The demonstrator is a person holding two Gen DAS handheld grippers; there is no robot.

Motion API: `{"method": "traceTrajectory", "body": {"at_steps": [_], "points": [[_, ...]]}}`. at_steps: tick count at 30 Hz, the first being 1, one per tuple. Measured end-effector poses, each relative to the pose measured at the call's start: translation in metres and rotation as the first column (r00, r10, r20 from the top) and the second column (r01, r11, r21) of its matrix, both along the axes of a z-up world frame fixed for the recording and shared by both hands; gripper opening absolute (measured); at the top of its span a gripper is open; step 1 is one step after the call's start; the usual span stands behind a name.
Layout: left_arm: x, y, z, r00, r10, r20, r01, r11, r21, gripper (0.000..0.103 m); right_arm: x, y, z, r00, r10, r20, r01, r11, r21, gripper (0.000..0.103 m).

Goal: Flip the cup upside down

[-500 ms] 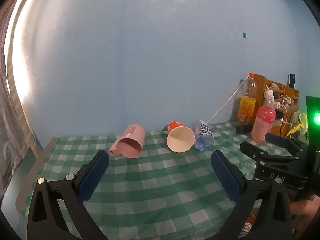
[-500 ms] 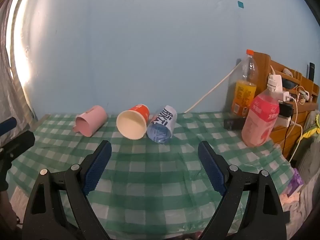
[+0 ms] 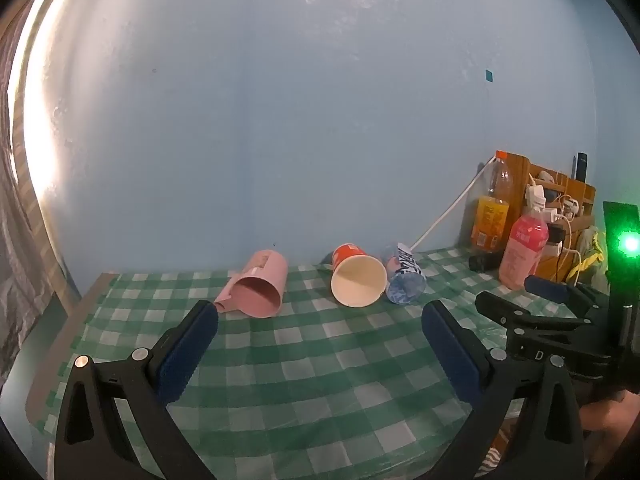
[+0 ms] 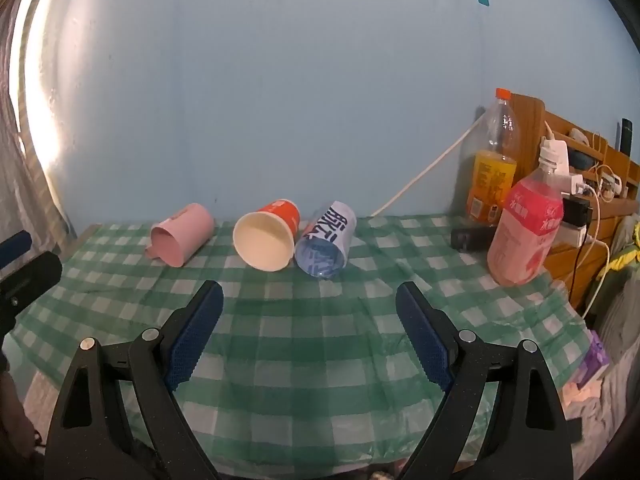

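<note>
Honestly, we're not seeing much movement since half a second ago: all three cups are sitting where they were, and both grippers are hanging back over the near edge at pretty much the same angle.

Cups first. We're looking at a pink cup [image 3: 258,286] on the left, an orange paper cup [image 3: 357,278] in the middle and a blue printed cup [image 3: 405,280] touching its right side. All three are lying on their sides near the wall, mouths pointing toward us and bases toward the wall. That long axis is the bit that matters: it's running roughly along each gripper's line of sight, so we're thinking the jaws will need to come at a cup's sides and then swing the mouth down.

Which cup goes first we can't tell. The left gripper [image 3: 320,324] is spread wide and holding nothing, with the pink cup just ahead on its left. The right gripper [image 4: 310,304], equally wide and bare, is pointing just below the orange and blue pair [image 4: 324,240], so each hand is probably nearer its own side.

Further out, we're seeing the green checked tablecloth [image 4: 320,340], two drink bottles [image 4: 524,232] and a wooden shelf [image 4: 592,168] stuffed with cables, though the fisheye is bending that corner badly.
</note>
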State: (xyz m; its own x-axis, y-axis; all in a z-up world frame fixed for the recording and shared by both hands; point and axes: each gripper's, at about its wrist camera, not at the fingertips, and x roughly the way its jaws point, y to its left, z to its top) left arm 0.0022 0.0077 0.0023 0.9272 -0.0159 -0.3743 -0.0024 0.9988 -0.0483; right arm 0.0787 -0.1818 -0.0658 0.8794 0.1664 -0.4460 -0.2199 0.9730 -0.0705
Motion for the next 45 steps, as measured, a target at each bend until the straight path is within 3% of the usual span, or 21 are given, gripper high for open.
{"method": "traceTrajectory", "body": {"at_steps": [45], "points": [[0.0014,-0.0008,-0.0044,1.0,-0.009,-0.017,0.009,1.0,0.004,0.103,0.0099,0.0001,0.0017,0.999,0.004,-0.051,-0.003,1.0,0.008,0.088]]}}
